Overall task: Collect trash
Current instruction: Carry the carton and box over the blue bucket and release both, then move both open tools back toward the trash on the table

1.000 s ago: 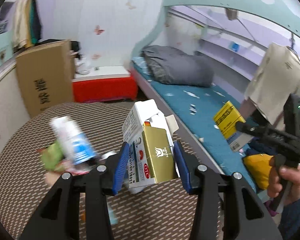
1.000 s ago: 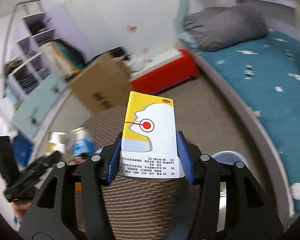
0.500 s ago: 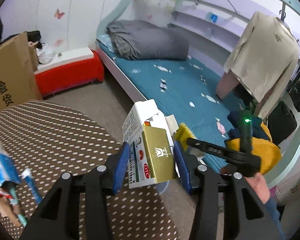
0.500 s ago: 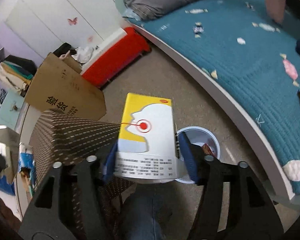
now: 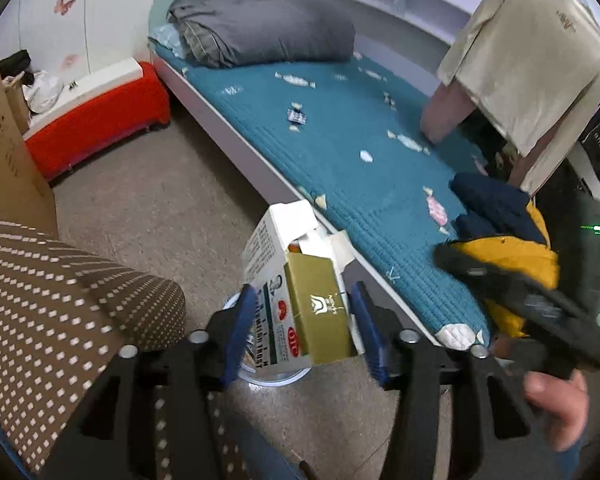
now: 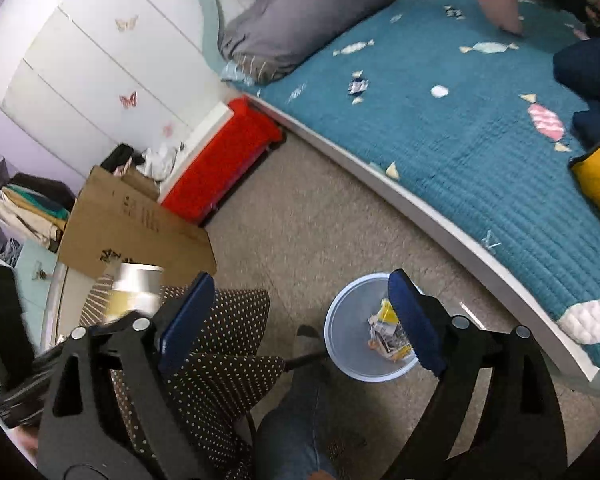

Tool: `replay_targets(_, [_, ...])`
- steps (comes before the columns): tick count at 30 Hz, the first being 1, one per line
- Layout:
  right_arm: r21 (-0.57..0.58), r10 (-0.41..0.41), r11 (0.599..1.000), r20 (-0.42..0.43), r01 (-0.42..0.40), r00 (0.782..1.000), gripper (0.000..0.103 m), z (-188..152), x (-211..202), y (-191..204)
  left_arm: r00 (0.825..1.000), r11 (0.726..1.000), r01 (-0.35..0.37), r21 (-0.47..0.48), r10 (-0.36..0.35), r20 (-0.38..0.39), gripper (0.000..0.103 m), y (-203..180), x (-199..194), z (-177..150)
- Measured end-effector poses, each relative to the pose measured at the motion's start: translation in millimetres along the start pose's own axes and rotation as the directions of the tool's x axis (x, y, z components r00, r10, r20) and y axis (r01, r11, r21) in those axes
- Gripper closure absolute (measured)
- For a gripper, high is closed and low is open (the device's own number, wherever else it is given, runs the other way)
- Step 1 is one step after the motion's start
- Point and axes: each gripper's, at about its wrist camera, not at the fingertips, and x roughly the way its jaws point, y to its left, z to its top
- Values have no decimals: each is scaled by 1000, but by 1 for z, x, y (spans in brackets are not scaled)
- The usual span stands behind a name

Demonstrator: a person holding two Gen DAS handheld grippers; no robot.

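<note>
Teal bed [image 6: 480,132] across the top right, grey duvet [image 5: 260,26] bunched at its head, navy and yellow clothes [image 5: 504,224] heaped near the foot. Beige shirt [image 5: 532,60] hanging over the bed's far end. Brown dotted tablecloth [image 5: 60,300] at lower left, draped over the table edge. Cardboard box [image 6: 136,232] standing on the floor behind the table, red bench [image 6: 220,160] just beside it against the wall. Pale blue bin [image 6: 344,328] on the beige floor between table and bed, with 1 yellow box [image 6: 388,330] and some paper scraps lying inside. Right gripper [image 6: 300,320] pointing down toward the floor with the bin under its right finger, jaws opening and spread wide, nothing between them. Left gripper [image 5: 302,326] also tilted down over the bin's rim, jaws opening; white and gold carton [image 5: 300,292], top flap torn open, standing upright between the 2 blue pads [image 5: 240,328], left pad close against its side, a gap showing at the right pad. In the left view, a hand [image 5: 556,408] gripping the right tool's blurred black handle at lower right.
</note>
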Motion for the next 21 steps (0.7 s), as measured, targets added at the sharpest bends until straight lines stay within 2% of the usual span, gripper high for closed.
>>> replay_targets(1, [10, 0, 1000, 13, -1, 1000, 13, -1, -5, -1, 1000, 1000, -3, 3, 3, -5, 22, 0, 6, 0])
replay_targets(3, [13, -1, 1000, 24, 1, 1000, 12, -4, -11, -3, 999, 999, -40, -1, 40, -1, 13, 3, 11, -2])
replay_targets(7, [2, -5, 1000, 12, 5, 1000, 9, -10, -10, 3, 999, 999, -40, -31, 40, -3, 13, 11, 7, -6])
replay_targets(15, [-48, -35, 998, -4, 35, 999, 6, -25, -9, 29, 990, 996, -82, -22, 84, 113, 10, 14, -42, -12])
replay_targets(21, [-99, -25, 995, 10, 26, 1000, 6, -33, -21, 59, 973, 993, -117, -32, 122, 196, 10, 17, -83, -19])
